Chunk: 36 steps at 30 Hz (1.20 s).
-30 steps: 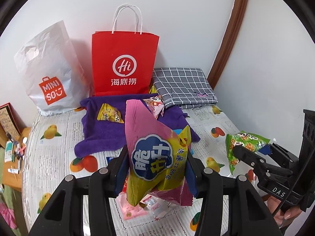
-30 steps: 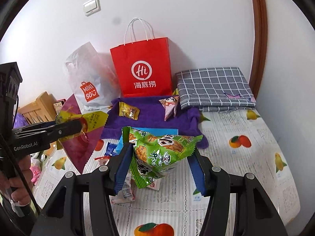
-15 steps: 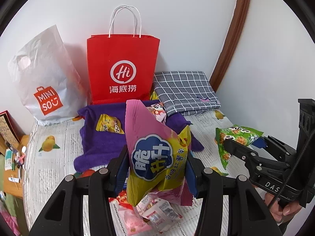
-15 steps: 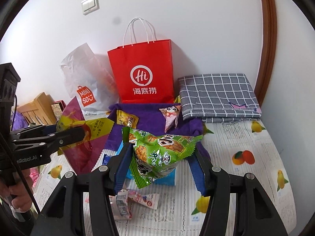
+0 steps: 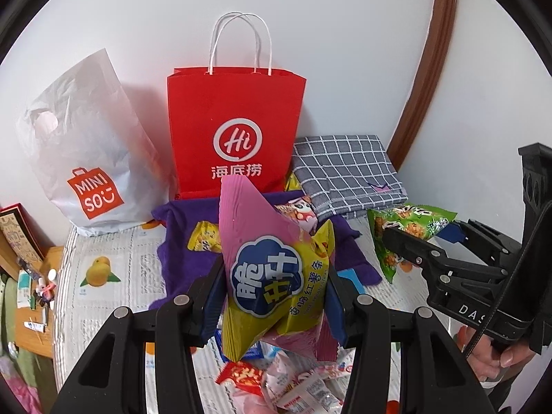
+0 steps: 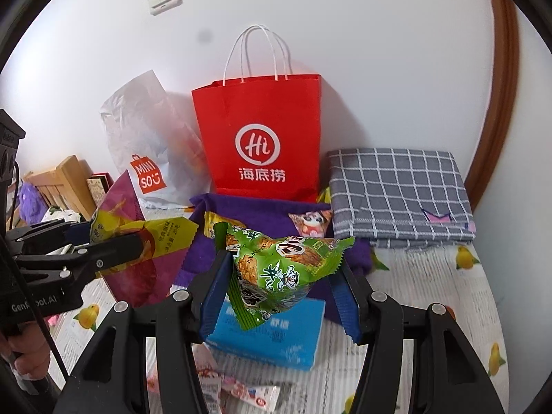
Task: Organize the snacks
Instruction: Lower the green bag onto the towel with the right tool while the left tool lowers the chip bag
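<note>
L grip: left gripper (image 5: 274, 296) clamped on pink/yellow chip bag (image 5: 276, 276), pads squeezing the mid-body; bag upright, top seam pointing up, lifted clear of the table.
R grip: right gripper (image 6: 279, 286) closed on green snack bag (image 6: 279, 269), pinched low so most of the bag sticks out above and fwd of the jaws; tilted, off the surface.
Why held so: prob. both bags are being carried toward the back together; puffy film bags, so a mid/low pinch holds w/o slipping. Judgement only.
Drop zone: purple towel (image 5: 193, 262) spread in front of red paper bag (image 5: 236, 131); already carries a small yellow snack (image 5: 203, 241) and a cartoon-print packet (image 6: 312, 224). Looks like the sorting spot, though the red bag's open top could be the target instead; can't tell which.
Left behind: blue box (image 6: 272, 338) flat on tablecloth just below R grip; loose pink/red sachets (image 5: 283, 383) under L grip, not yet sorted.
Other: white Miniso bag (image 5: 86, 158) leaning on wall, L of red bag; grey checked cloth (image 6: 396, 193) folded at R, touching the towel's edge.
Progress: approx. midway; 2 items placed, 2 in the air, several on the table.
Risk: bags light & air-filled, may tip or slide on release; grippers near each other, mind a clash.
</note>
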Each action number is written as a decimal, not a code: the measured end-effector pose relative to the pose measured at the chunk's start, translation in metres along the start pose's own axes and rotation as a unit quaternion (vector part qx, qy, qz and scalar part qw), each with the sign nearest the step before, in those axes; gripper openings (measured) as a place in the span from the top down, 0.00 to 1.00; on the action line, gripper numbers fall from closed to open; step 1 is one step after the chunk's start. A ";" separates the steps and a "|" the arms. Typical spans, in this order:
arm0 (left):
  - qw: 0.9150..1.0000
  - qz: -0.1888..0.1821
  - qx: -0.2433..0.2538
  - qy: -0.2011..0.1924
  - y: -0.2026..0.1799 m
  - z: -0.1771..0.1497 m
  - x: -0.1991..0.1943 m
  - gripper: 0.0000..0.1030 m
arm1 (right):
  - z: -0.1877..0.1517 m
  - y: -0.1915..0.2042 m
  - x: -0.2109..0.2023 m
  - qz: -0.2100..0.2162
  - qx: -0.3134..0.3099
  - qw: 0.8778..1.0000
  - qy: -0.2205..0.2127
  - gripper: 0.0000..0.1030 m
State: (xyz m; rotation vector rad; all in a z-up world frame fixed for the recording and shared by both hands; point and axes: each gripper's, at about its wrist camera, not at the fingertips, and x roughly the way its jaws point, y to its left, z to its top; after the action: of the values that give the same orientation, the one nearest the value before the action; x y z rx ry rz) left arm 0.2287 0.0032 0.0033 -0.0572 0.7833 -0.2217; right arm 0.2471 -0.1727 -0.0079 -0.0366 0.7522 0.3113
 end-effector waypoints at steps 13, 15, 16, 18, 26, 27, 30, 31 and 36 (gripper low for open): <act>1.000 0.014 -0.016 0.000 0.025 0.015 0.026 0.53 | 0.030 0.012 0.016 0.032 -0.019 0.999 -0.008 0.45; 1.000 0.016 -0.018 0.004 0.027 0.016 0.032 0.53 | 0.032 0.010 0.024 0.034 -0.018 0.999 -0.002 0.45; 1.000 0.017 -0.018 0.006 0.028 0.016 0.035 0.53 | 0.034 0.008 0.028 0.035 -0.018 0.999 -0.001 0.45; 1.000 0.019 -0.017 0.009 0.030 0.017 0.040 0.53 | 0.036 0.007 0.034 0.034 -0.017 0.999 0.000 0.45; 0.999 0.018 -0.028 0.012 0.041 0.027 0.058 0.53 | 0.043 0.002 0.057 0.040 -0.026 0.999 0.022 0.45; 0.999 0.018 -0.028 0.013 0.042 0.028 0.060 0.53 | 0.044 0.002 0.059 0.036 -0.029 0.999 0.022 0.45; 0.999 0.018 -0.028 0.017 0.045 0.030 0.066 0.53 | 0.049 0.000 0.062 0.034 -0.034 0.999 0.022 0.45; 0.999 0.019 -0.029 0.018 0.046 0.030 0.068 0.53 | 0.051 -0.001 0.064 0.033 -0.035 0.999 0.021 0.45; 0.999 0.019 -0.035 0.025 0.053 0.031 0.079 0.53 | 0.053 -0.004 0.075 0.041 -0.035 0.998 0.028 0.45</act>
State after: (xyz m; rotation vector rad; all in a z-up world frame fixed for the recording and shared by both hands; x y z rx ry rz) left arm 0.3144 0.0369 -0.0367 -0.1028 0.8419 -0.1603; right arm 0.3352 -0.1493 -0.0207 -0.0805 0.7994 0.4151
